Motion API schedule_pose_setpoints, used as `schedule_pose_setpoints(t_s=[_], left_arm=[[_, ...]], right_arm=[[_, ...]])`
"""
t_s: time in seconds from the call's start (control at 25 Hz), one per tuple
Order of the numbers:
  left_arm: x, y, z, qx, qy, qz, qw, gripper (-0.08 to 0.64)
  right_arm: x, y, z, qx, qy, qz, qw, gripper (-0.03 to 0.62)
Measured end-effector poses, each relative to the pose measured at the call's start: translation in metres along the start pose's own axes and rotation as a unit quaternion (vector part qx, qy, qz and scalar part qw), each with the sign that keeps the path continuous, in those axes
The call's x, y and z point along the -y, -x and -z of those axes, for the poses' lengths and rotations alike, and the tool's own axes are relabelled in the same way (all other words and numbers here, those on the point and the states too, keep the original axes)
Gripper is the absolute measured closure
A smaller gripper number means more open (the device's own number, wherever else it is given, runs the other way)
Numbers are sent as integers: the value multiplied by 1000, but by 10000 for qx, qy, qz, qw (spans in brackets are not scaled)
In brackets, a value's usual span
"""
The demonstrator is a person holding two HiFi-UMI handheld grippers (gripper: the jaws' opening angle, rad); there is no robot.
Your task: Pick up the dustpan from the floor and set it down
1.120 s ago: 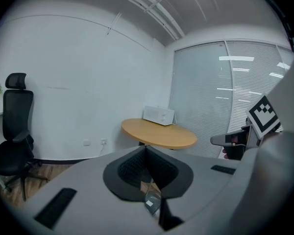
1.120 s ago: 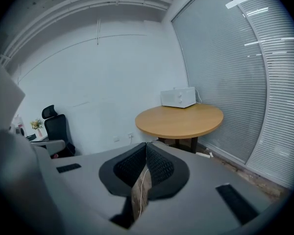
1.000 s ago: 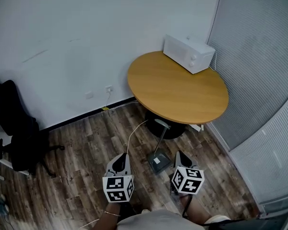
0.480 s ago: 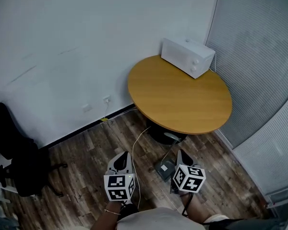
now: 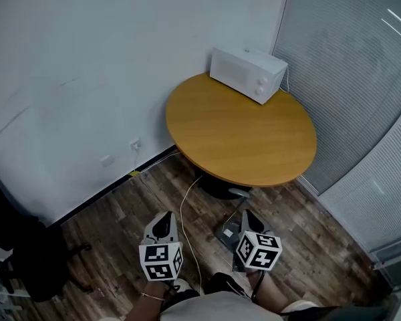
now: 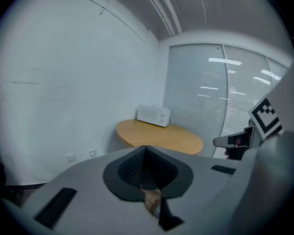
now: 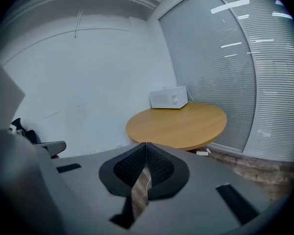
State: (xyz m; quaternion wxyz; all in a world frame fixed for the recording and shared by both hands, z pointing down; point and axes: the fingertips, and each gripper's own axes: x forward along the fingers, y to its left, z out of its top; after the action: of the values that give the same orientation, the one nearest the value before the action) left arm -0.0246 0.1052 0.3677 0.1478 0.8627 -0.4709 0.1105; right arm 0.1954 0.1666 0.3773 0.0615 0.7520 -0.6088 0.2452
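The dustpan (image 5: 227, 233) is a small grey pan lying on the wood floor, and its long thin handle (image 5: 238, 194) leans up toward the table's black base. It lies between my two grippers in the head view, with its right side hidden behind the right one. My left gripper (image 5: 164, 220) hovers to its left, shut and empty. My right gripper (image 5: 248, 217) hangs just right of the pan, also shut and empty. In the left gripper view (image 6: 146, 148) and the right gripper view (image 7: 146, 145) the pads meet at their tips. Neither gripper view shows the dustpan.
A round wooden table (image 5: 240, 129) with a white microwave (image 5: 247, 74) stands ahead. A white cable (image 5: 185, 209) runs across the floor from the wall outlets (image 5: 135, 144). A black office chair (image 5: 33, 259) sits at the left. Glass walls with blinds (image 5: 361, 112) close the right side.
The table and the dustpan have drawn closer to me. The pan now sits lower in the head view, between the grippers and partly behind the right one. Both grippers stay shut.
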Motion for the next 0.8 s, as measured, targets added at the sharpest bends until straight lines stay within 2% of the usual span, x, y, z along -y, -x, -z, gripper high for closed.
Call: schedule_pose_setpoints(t_s=[0.32, 0.52, 0.68, 0.8], left_arm=[[17, -27, 8, -159, 74, 126, 9998, 545], [17, -46, 10, -261, 120, 24, 9996, 545], [24, -61, 13, -350, 80, 67, 9993, 545], [41, -71, 17, -486, -69, 242, 9985, 545]], right_arm=[[22, -11, -6, -59, 72, 74, 9999, 560], [46, -10, -4, -123, 57, 211, 9997, 560], [65, -9, -4, -99, -2, 343, 9994, 560], [80, -6, 4, -162, -124, 464, 9987, 560]])
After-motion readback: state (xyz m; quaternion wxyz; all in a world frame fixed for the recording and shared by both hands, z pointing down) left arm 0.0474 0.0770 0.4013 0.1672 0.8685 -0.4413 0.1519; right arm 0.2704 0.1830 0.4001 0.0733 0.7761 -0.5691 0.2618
